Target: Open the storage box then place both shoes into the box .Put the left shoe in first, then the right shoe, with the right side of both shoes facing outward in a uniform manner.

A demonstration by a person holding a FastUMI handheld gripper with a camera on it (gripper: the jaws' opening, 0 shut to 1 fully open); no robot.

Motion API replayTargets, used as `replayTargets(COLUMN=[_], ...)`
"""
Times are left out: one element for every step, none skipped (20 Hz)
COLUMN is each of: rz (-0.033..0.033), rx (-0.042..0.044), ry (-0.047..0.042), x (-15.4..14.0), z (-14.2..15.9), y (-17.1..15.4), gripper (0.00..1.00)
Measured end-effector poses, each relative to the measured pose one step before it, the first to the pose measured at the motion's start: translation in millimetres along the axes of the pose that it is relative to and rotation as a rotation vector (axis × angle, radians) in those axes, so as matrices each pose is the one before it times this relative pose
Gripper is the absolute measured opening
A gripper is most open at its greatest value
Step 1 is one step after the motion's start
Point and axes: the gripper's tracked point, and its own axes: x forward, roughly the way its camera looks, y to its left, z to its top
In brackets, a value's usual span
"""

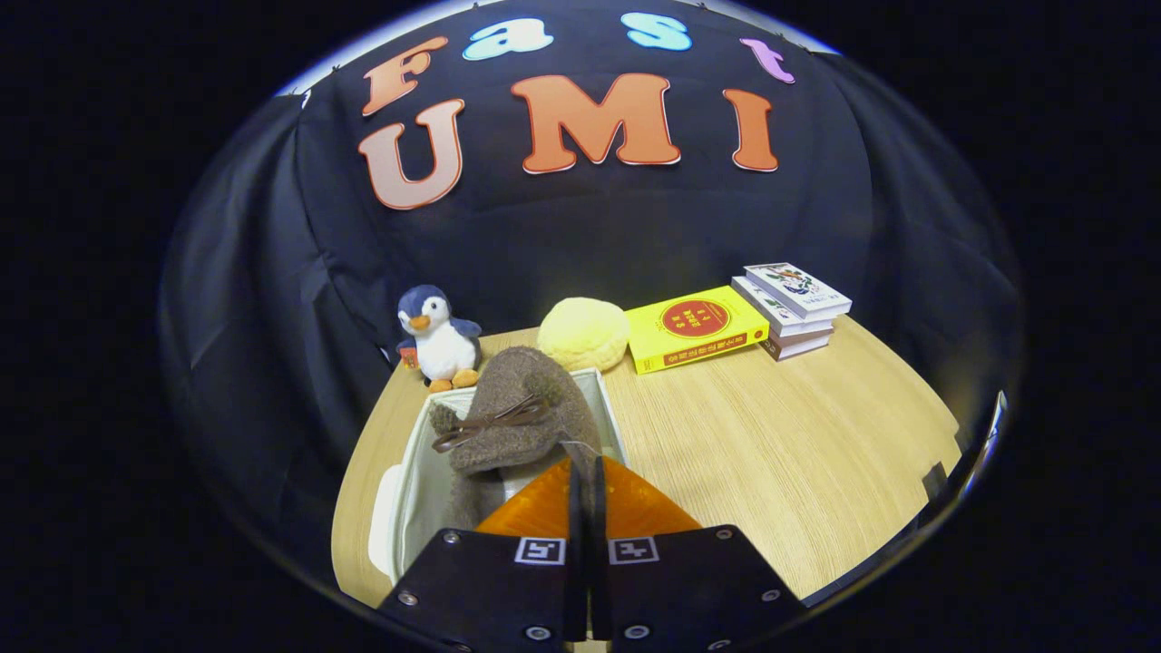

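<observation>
Gripper view looks down on the white storage box (413, 472) — open, on the wooden table (771, 444). A brown felt shoe (521, 413) with a thin bow stands inside it, pinched at its edge by the gripper (585, 476), fingers nearly together. Beyond the box sit a plush penguin (437, 337), a yellow round cushion (583, 333) and stacked books (792, 308).

The box (606, 399) is white, open-topped and fabric-sided, and sits on the wooden table in the lower left-centre of the frame. A grey-brown felt shoe (521, 422) with a thin brown bow stands tilted in it, its upper end rising above the far rim. The gripper (587, 476) has its fingers closed together on the shoe's edge, just above the box.
</observation>
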Motion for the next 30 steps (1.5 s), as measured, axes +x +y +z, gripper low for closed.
replayTargets(rz=[0.00006, 0.01086, 0.00559, 0.00326, 0.00693, 0.01182, 0.01364, 0.00708, -0.00066, -0.00522, 0.00024, 0.00866, 0.00493, 0.00762, 0.00302, -0.00523, -0.00522, -0.00150, -0.00300, -0.00174, -0.00404, -0.00666, -0.00293, -0.00108, 0.00014, -0.00098, -0.00440, -0.00183, -0.00086, -0.00211], rx=[-0.01149, 0.00136, 0.01084, 0.00711, 0.00320, 0.00263, 0.00543, 0.00370, -0.01028, -0.01915, -0.02409, -0.01974, -0.00913, -0.00375, -0.00384, -0.00351, -0.00500, -0.00357, -0.00041, -0.00438, -0.00843, -0.00756, -0.00309, 0.00517, 0.00965, 0.00736, 0.00661, 0.00604, 0.00650, 0.00531], ry=[0.01015, -0.01032, -0.02525, -0.01755, -0.01761, -0.01045, -0.01142, -0.00765, -0.01585, -0.02759, -0.01915, -0.01484, -0.01787, -0.01991, -0.02233, -0.02085, -0.01839, -0.01781, -0.01852, -0.01859, -0.01860, -0.01854, -0.00875, -0.00029, 0.00095, 0.00121, -0.00006, -0.00027, 0.00119, -0.00399], x=[0.69, -1.22, -2.97, -3.70, -7.55, -4.44, -4.56, -4.76, -5.04, -5.57, -3.88, -6.84, -6.37, -7.38, -4.93, -5.94, -5.63, -5.58, -4.31, -4.80, -4.21, -3.14, -4.48, -3.74, -2.18, -2.49, -0.95, -1.36, -1.52, -1.60], z=[-4.08, 3.38, 7.34, 8.69, 8.46, 7.86, 7.96, 8.00, 9.53, 11.35, 10.49, 9.99, 9.02, 10.26, 9.81, 8.57, 8.21, 7.99, 6.94, 5.86, 4.64, 4.33, 2.25, 0.19, -1.08, -0.58, 0.41, -0.04, -0.04, 1.70], y=[-0.23, 2.24, 0.14, -2.30, -0.63, -1.67, -0.53, -2.35, -5.06, -5.39, -4.96, -2.54, -1.66, -2.60, -3.48, -5.66, -5.25, -3.56, -2.82, -3.03, -4.12, -4.73, -2.53, -2.27, -1.91, -2.03, -4.26, -2.22, -1.57, -1.49], gripper=[0.03, 0.06, 0.13, 0.14, 0.20, 0.26, 0.36, 0.51, 0.66, 0.80, 0.96, 0.98, 0.99, 0.99, 0.99, 0.99, 0.98, 0.98, 0.98, 0.99, 0.98, 0.99, 0.98, 0.98, 0.98, 0.99, 0.98, 0.98, 0.98, 0.98])
